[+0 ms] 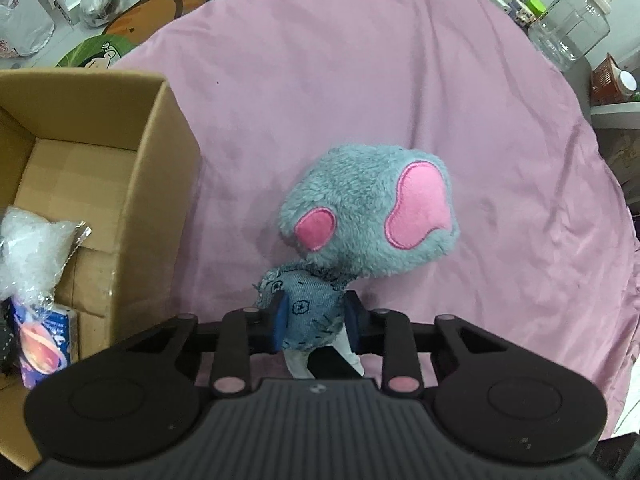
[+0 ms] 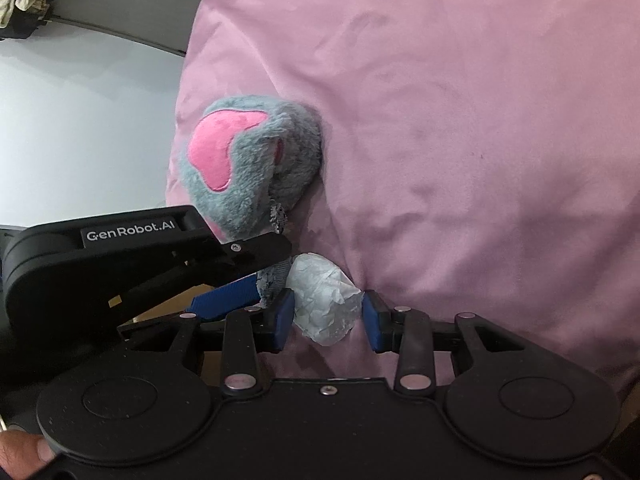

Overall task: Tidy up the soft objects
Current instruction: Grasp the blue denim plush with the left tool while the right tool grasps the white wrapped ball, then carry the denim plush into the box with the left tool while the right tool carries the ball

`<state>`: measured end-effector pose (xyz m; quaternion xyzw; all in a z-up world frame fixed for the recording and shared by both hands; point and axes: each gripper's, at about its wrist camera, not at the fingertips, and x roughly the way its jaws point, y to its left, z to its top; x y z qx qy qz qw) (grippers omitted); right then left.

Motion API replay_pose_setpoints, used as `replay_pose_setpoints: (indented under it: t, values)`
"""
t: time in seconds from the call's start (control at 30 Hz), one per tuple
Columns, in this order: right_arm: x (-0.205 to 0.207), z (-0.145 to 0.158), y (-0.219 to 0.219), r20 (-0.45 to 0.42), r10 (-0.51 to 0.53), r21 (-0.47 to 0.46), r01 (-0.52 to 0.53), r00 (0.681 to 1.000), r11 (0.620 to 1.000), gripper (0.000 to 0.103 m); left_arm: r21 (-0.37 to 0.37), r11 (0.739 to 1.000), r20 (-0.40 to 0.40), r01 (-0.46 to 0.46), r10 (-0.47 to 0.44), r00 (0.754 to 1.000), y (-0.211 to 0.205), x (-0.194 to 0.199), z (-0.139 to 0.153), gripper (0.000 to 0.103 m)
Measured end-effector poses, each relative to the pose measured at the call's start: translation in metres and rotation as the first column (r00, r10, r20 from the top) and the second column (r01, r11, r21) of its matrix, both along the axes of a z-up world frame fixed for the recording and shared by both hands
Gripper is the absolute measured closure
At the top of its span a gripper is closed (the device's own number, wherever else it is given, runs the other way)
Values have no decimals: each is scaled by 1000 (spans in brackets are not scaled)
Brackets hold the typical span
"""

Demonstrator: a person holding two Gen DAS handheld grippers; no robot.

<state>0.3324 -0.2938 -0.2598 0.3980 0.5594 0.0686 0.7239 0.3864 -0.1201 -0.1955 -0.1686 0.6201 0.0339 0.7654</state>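
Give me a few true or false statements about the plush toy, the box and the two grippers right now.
1. The left gripper is clamped on the plush toy at its denim body. True.
2. The toy lies inside the cardboard box. False: it is on the pink cloth beside the box.
3. The right gripper is at the toy's white legs. True.
4. The toy's ears are lined with green. False: pink.

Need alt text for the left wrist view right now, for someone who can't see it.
The left gripper is shut on the denim-clad body of a grey plush toy with pink ears, over a pink cloth. An open cardboard box stands to its left.
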Motion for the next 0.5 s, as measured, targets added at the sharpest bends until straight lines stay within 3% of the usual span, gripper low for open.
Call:
replay_pose_setpoints:
  t: [0.5]
  values:
    - [-21, 47, -1, 60, 38, -64, -34, 997, 997, 68, -44, 998, 112, -36, 40, 993, 12, -35, 47, 79]
